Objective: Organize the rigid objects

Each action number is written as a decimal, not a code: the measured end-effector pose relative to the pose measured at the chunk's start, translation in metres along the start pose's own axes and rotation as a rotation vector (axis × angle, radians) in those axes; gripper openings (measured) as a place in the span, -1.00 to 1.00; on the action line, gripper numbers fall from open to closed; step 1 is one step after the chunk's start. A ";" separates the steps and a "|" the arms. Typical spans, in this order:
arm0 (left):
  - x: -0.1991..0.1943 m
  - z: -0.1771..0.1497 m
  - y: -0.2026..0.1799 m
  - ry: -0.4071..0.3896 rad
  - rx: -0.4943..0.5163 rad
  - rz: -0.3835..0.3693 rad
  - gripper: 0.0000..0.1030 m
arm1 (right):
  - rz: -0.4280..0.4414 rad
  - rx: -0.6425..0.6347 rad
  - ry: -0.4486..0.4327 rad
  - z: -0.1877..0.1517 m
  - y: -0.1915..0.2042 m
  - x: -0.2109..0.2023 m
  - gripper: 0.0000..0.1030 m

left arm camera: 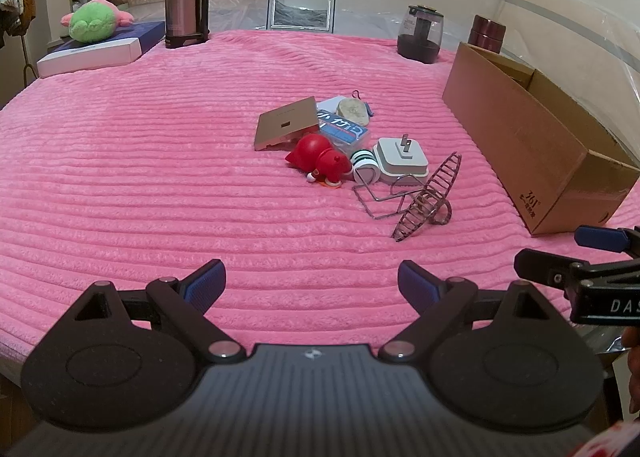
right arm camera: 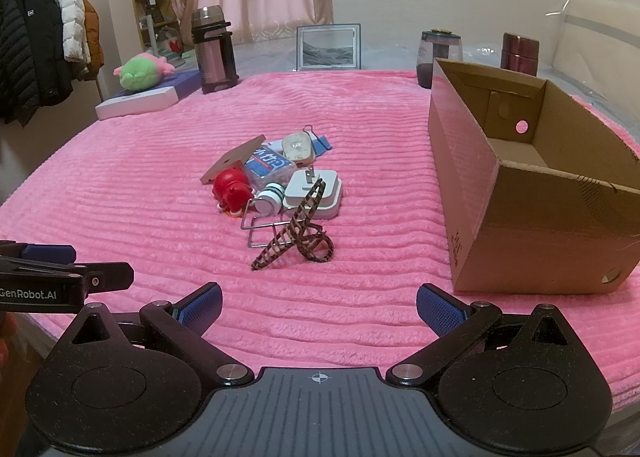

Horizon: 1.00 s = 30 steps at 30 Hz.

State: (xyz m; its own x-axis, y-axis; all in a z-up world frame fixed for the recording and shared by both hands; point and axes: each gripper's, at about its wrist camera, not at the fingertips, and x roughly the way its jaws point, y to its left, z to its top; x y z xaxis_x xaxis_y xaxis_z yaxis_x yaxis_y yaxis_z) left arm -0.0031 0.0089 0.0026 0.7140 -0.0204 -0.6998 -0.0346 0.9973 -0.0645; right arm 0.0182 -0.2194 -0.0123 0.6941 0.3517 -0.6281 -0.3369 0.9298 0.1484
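Note:
A small pile lies mid-blanket: a red toy figure (left arm camera: 320, 161) (right arm camera: 232, 187), a white plug adapter (left arm camera: 402, 155) (right arm camera: 316, 189), a tan flat board (left arm camera: 286, 121) (right arm camera: 232, 159), a blue-labelled clear case (left arm camera: 344, 131) (right arm camera: 270, 167), a green-and-white reel (left arm camera: 363, 162) (right arm camera: 270, 195), a brown wire rack (left arm camera: 428, 197) (right arm camera: 298, 233). An open cardboard box (left arm camera: 532, 145) (right arm camera: 524, 193) stands right of them. My left gripper (left arm camera: 311, 285) is open near the blanket's front edge, nothing between its fingers. My right gripper (right arm camera: 319, 307) is open too, also holding nothing.
A pink ribbed blanket (left arm camera: 160, 177) (right arm camera: 120, 197) covers the table. At the back stand a steel thermos (left arm camera: 185, 1) (right arm camera: 214, 51), a picture frame (left arm camera: 301, 8) (right arm camera: 329, 47), a dark jar (left arm camera: 422, 33) (right arm camera: 438, 53), a maroon tin (right arm camera: 520, 53) and a green plush (left arm camera: 94, 21) (right arm camera: 140, 75).

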 end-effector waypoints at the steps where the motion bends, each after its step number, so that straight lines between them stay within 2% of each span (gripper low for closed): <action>1: 0.000 0.000 0.000 0.000 0.000 0.000 0.76 | 0.000 0.000 0.000 0.000 0.000 0.000 0.96; 21: 0.011 0.007 0.010 -0.014 0.021 -0.008 0.73 | 0.001 0.001 -0.001 0.004 0.001 0.009 0.96; 30: 0.021 0.015 0.017 -0.022 0.028 -0.026 0.73 | 0.012 0.006 0.006 0.007 0.004 0.031 0.95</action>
State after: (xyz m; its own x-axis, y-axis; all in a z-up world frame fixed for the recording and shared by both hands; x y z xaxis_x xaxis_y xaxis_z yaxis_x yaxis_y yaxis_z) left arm 0.0215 0.0268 -0.0026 0.7297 -0.0449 -0.6823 0.0030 0.9980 -0.0624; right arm 0.0428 -0.2035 -0.0261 0.6864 0.3621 -0.6307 -0.3409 0.9262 0.1608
